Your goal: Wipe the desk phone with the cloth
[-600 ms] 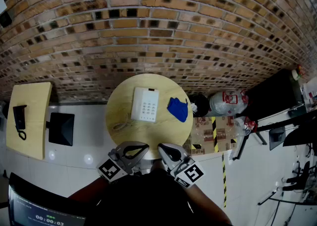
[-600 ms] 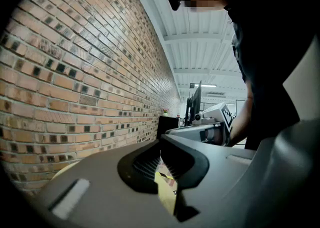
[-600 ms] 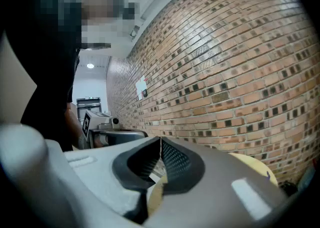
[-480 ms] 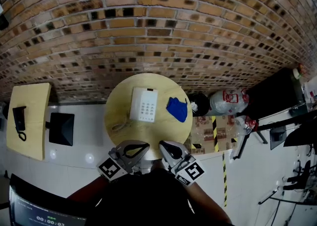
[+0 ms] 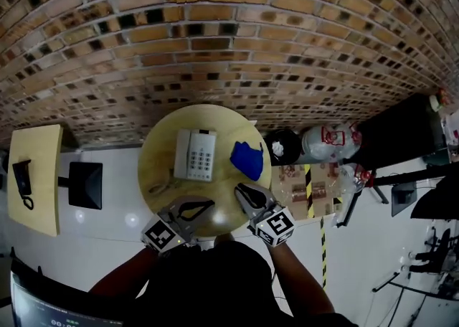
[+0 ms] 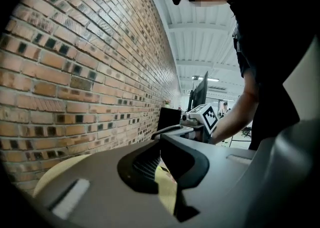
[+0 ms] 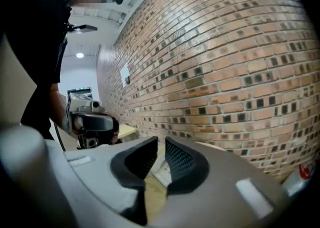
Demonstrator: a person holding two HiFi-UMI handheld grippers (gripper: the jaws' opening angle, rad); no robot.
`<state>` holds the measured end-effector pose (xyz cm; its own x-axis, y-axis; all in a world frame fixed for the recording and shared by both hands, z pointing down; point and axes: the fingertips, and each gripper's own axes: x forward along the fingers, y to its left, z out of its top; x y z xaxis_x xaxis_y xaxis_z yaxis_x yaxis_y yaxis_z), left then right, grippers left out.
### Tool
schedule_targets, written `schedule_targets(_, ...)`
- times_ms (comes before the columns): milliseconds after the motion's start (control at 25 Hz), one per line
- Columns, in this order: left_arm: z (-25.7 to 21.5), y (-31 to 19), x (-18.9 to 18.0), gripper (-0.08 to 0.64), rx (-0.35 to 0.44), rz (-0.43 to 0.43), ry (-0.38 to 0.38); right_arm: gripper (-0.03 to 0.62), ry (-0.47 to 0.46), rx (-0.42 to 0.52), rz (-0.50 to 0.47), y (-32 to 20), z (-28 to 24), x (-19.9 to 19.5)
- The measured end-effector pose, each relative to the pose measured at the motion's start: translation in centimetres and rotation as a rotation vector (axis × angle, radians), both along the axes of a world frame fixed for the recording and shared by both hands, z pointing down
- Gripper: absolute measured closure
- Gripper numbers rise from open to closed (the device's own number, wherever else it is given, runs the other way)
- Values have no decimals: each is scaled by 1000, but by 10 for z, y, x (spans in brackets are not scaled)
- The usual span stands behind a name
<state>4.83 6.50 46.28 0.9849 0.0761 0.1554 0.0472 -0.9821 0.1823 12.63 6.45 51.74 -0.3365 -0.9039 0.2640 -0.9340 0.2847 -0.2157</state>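
In the head view a white desk phone [image 5: 195, 154] lies on the round wooden table [image 5: 161, 150], its cord trailing to the left. A crumpled blue cloth [image 5: 247, 160] rests just right of the phone. My left gripper [image 5: 204, 208] hovers over the table's near edge, below the phone, jaws together and empty. My right gripper [image 5: 244, 191] sits a little below the cloth, apart from it. Its jaws are closed to a thin slit with nothing in them. The left gripper [image 6: 161, 144] and right gripper [image 7: 161, 144] each see only brick wall and table edge.
A brick wall [image 5: 215, 39] backs the table. At the left stand a square wooden table [image 5: 43, 196] with a black phone [image 5: 23, 175] and a black stool [image 5: 84, 184]. Right of the round table are a black bin [image 5: 283, 148], a plastic bag [image 5: 326, 143] and a cardboard box [image 5: 301, 182].
Both grippers have moved forward over the table's near edge, the right one closer to the cloth. The view has shifted, so the table sits further left.
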Motion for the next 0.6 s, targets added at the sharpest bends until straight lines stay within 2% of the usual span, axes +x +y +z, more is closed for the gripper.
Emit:
schedule_targets(120, 14, -8, 21, 489, -22, -6, -21, 509, 25, -71, -22, -15, 37, 23)
schedule_targets(400, 27, -27, 63, 489, -34, -30, -39, 399, 100, -282, -24, -54, 141, 90)
schedule_targets(600, 37, -37, 75, 489, -49, -68, -52, 373, 134, -435, -39, -72, 210, 120)
